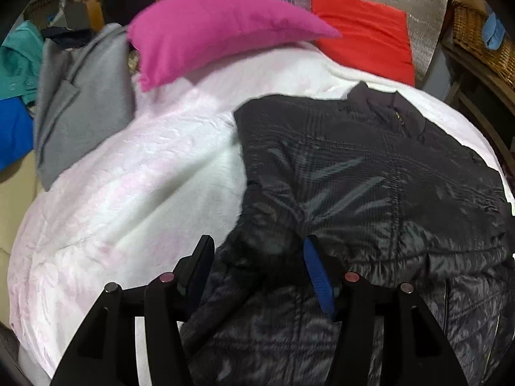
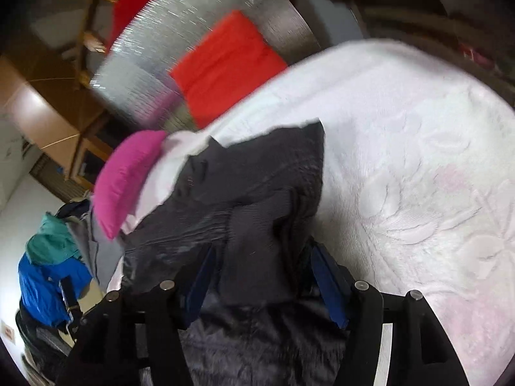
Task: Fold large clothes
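Note:
A black quilted jacket (image 1: 370, 173) lies on the white bedspread (image 1: 135, 186), collar toward the far end. In the left wrist view my left gripper (image 1: 257, 251) has its jaws apart, with the jacket's left sleeve cuff bunched between them. In the right wrist view the jacket (image 2: 244, 186) is partly lifted and folded over. My right gripper (image 2: 260, 257) has its jaws around a ribbed cuff of the jacket, which fills the gap between the blue pads (image 2: 325, 283).
A magenta pillow (image 1: 206, 32) and a red pillow (image 1: 370, 32) lie at the head of the bed. A grey garment (image 1: 83, 103) lies at the bed's left edge, beside teal and blue clothes (image 1: 16, 96). A wicker basket (image 1: 482, 38) stands at right.

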Demonstrator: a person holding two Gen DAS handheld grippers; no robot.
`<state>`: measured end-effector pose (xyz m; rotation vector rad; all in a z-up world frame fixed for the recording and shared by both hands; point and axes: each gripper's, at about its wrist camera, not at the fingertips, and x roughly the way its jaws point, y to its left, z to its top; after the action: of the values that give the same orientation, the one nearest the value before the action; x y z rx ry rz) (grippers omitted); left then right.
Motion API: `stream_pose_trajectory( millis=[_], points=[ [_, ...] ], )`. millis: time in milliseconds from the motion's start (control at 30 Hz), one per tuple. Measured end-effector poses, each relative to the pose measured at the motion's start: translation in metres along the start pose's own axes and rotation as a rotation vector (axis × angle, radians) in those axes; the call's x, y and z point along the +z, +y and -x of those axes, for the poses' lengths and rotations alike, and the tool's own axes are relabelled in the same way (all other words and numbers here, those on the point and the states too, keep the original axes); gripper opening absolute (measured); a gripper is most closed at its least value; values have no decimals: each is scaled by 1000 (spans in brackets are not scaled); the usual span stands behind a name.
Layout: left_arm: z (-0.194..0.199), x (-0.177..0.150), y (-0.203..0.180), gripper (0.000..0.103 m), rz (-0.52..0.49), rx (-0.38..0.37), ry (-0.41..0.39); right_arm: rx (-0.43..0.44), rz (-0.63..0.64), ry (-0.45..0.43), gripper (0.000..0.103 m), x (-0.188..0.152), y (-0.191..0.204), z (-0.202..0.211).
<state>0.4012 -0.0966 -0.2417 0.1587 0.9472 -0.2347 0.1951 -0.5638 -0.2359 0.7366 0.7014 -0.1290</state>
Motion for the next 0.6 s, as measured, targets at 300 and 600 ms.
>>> stream_pose_trajectory(
  millis=[300, 600],
  points=[
    [52, -47, 22, 60, 0, -16, -68, 68, 89, -151, 65, -72, 13, 102],
    [100, -125, 28, 63, 2, -24, -74, 47, 97, 2, 65, -141, -3, 138]
  ],
)
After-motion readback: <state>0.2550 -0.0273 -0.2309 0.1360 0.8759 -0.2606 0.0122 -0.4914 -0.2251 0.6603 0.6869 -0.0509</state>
